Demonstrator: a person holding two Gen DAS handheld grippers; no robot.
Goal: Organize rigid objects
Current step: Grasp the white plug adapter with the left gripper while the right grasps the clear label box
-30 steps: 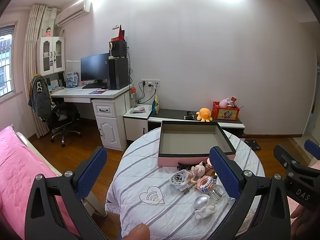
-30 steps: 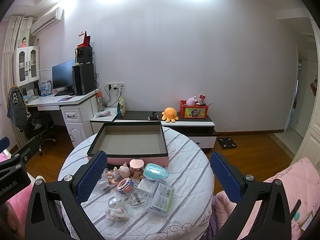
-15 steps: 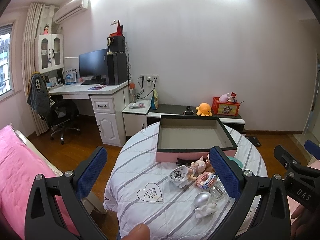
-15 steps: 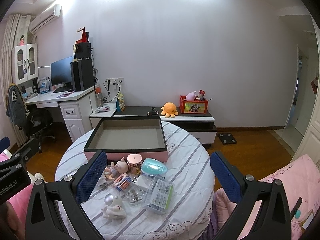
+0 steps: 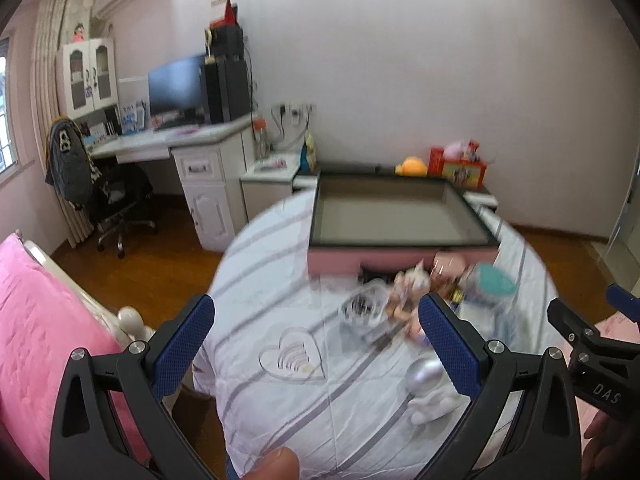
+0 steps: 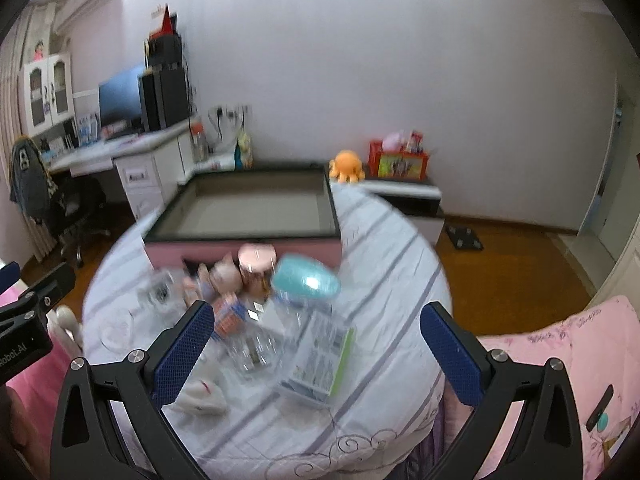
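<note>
Left wrist view: left gripper [image 5: 316,346] spread, empty. Small trinkets [image 5: 404,304] heaped just before the pink box [image 5: 400,258]; blurred.

Right wrist view: right gripper [image 6: 316,346] spread, empty. Teal-lidded case [image 6: 306,282] beside box: probably light, hard, slippery; pinch its flanks.

We record two fisheye views, each looking forward along its own gripper's fingers and somewhat downward from above the near edge of the round table [image 5: 280,280]. The left wrist view sits toward the table's left side; the right wrist view toward its right. Both face the far wall and are blurred. We find shared: the pink box [image 5: 400,258] [image 6: 240,246], the clutter before it, the desk [image 5: 168,144] [image 6: 120,148], and the orange plush [image 5: 412,166] [image 6: 346,166].
</note>
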